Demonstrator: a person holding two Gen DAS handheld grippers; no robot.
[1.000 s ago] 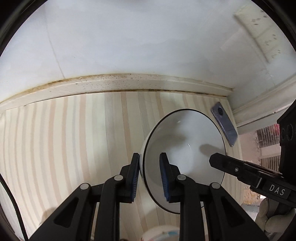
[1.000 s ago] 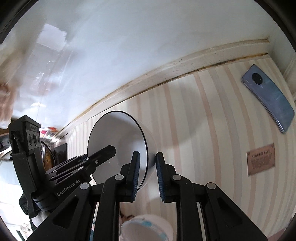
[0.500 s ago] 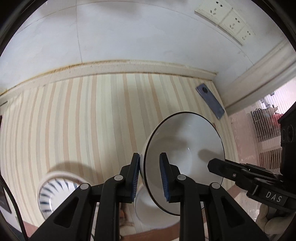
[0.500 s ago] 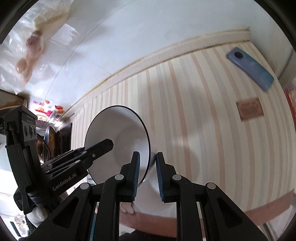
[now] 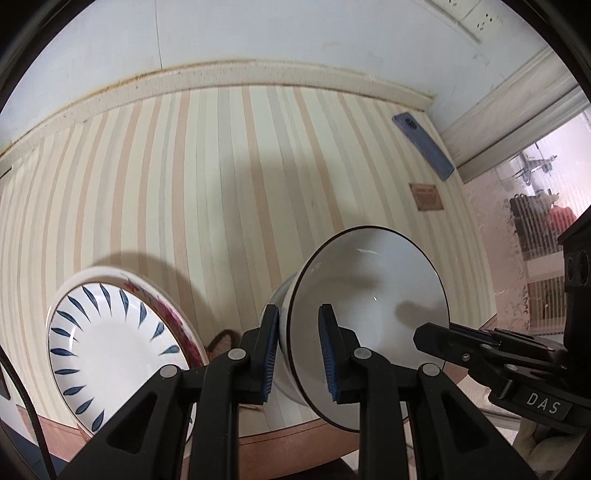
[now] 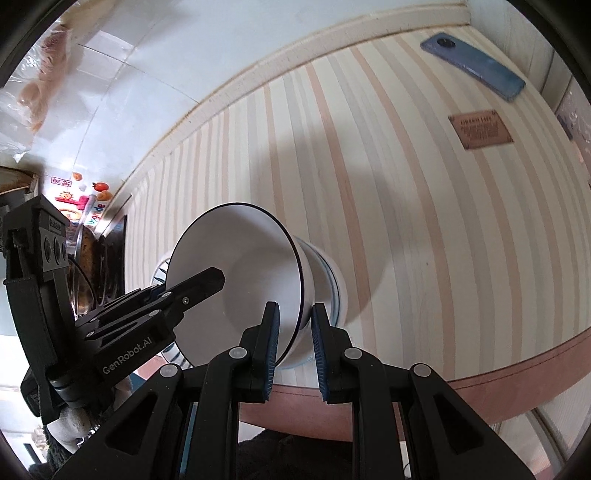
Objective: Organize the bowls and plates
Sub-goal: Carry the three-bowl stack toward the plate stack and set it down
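Observation:
A white bowl with a dark rim (image 5: 369, 295) (image 6: 240, 266) is tilted and held from two sides just over the striped table. My left gripper (image 5: 299, 350) is shut on its near rim. My right gripper (image 6: 294, 343) is shut on the opposite rim, and one of its fingers (image 5: 443, 339) reaches inside the bowl. Right under it sits a second white bowl with blue lines (image 6: 328, 273) (image 5: 275, 301); whether the two touch I cannot tell. A plate with blue leaf marks (image 5: 110, 332) lies to the left on a red-patterned plate (image 5: 177, 317).
A blue phone (image 5: 423, 146) (image 6: 472, 66) lies at the far right corner near the wall. A brown label (image 5: 426, 195) (image 6: 480, 131) is fixed to the striped tabletop. The table's brown front edge (image 6: 517, 384) runs close below the bowls. Wall sockets (image 5: 480, 14) are above.
Both grippers have brought the white bowl back and down toward the table's front edge. The blue-leaf plate and the blue-lined bowl have come into view beneath.

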